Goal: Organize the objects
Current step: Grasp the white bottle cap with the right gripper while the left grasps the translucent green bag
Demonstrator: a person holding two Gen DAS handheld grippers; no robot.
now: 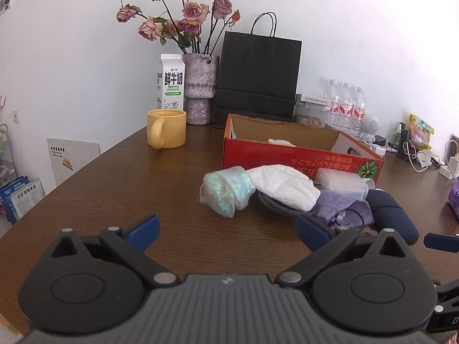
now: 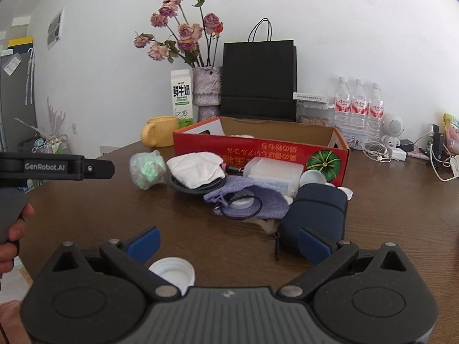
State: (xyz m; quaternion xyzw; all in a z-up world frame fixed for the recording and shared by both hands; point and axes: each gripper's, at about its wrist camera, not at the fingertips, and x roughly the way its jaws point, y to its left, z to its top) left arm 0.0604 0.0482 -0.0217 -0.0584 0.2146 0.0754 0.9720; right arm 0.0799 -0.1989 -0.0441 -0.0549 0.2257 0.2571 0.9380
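A pile of small items lies on the brown table in front of a red cardboard box (image 1: 301, 157) (image 2: 258, 149): an iridescent green pouch (image 1: 228, 190) (image 2: 147, 169), a white cloth (image 1: 284, 185) (image 2: 198, 169), a purple knit pouch (image 1: 341, 206) (image 2: 249, 197), a clear plastic container (image 1: 341, 182) (image 2: 275, 173) and a dark blue case (image 1: 393, 215) (image 2: 315, 212). My left gripper (image 1: 228, 233) is open and empty, short of the pile. My right gripper (image 2: 229, 243) is open and empty, its right finger in front of the blue case. A white lid (image 2: 172, 273) lies under it.
A yellow mug (image 1: 166, 127) (image 2: 159, 134), milk carton (image 1: 170, 81), vase of dried roses (image 1: 199, 89) and black paper bag (image 1: 258, 77) stand at the back. Water bottles (image 2: 358, 106), cables and chargers (image 2: 401, 149) are at the right. The left gripper's body (image 2: 57, 167) shows at the left edge.
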